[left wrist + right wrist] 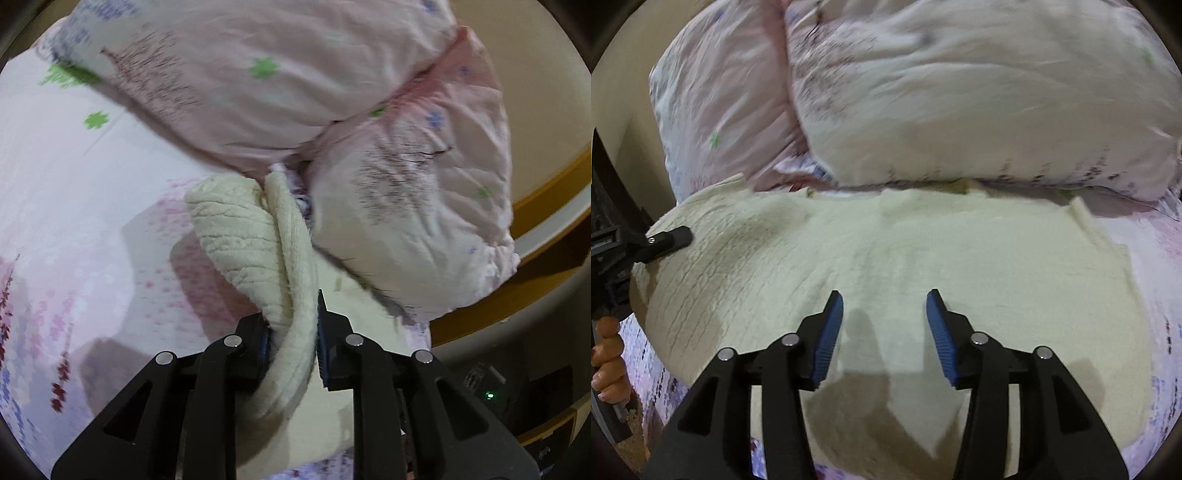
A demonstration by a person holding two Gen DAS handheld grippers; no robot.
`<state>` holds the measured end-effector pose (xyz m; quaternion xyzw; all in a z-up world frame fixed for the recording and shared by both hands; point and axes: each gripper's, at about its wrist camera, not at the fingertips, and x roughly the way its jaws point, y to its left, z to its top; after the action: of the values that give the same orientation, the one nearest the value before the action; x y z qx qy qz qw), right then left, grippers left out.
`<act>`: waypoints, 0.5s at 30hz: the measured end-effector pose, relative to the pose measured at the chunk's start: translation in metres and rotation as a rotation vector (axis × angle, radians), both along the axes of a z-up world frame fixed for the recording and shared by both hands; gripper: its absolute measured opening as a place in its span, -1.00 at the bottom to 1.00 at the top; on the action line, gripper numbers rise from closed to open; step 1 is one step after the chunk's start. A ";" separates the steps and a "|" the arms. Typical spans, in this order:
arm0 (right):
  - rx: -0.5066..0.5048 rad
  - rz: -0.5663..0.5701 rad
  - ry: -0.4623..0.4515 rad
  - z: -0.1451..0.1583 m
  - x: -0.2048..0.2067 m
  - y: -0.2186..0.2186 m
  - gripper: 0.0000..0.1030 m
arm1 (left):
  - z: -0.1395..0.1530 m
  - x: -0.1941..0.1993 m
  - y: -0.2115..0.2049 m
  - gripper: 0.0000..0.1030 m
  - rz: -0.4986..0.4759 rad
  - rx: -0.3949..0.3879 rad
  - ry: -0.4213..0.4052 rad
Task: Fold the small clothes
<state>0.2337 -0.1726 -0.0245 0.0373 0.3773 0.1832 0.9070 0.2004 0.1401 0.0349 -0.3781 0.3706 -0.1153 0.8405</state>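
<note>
Left gripper (291,332), lower centre: clamped on a bunched fold of cream cloth (258,240). Right gripper (884,325), lower centre: jaws apart, empty, above the cloth (923,251). Pillows (960,92) across the top.

Fuzzy ribbed cream cloth garment (905,258), smooth printed cotton pillows (295,74), matt black plastic tongs (884,306)

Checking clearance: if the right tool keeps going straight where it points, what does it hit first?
Probably the cream garment spread flat just ahead of the open right tool; the pillows lie beyond. Depth is unclear.
</note>
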 end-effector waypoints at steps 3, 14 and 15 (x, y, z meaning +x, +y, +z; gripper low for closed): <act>0.026 -0.033 -0.008 0.004 -0.003 -0.020 0.02 | 0.017 0.001 -0.018 -0.63 -0.017 -0.008 -0.031; 0.096 -0.185 -0.010 0.007 -0.006 -0.105 0.06 | 0.049 0.019 -0.152 -0.63 -0.200 0.026 -0.087; 0.103 -0.205 -0.002 0.004 -0.006 -0.115 0.06 | 0.046 0.021 -0.168 -0.63 -0.221 0.042 -0.079</act>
<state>0.2279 -0.2876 -0.0206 0.1220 0.3610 0.1087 0.9181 0.2216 -0.0281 0.0806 -0.3123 0.3790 -0.2142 0.8444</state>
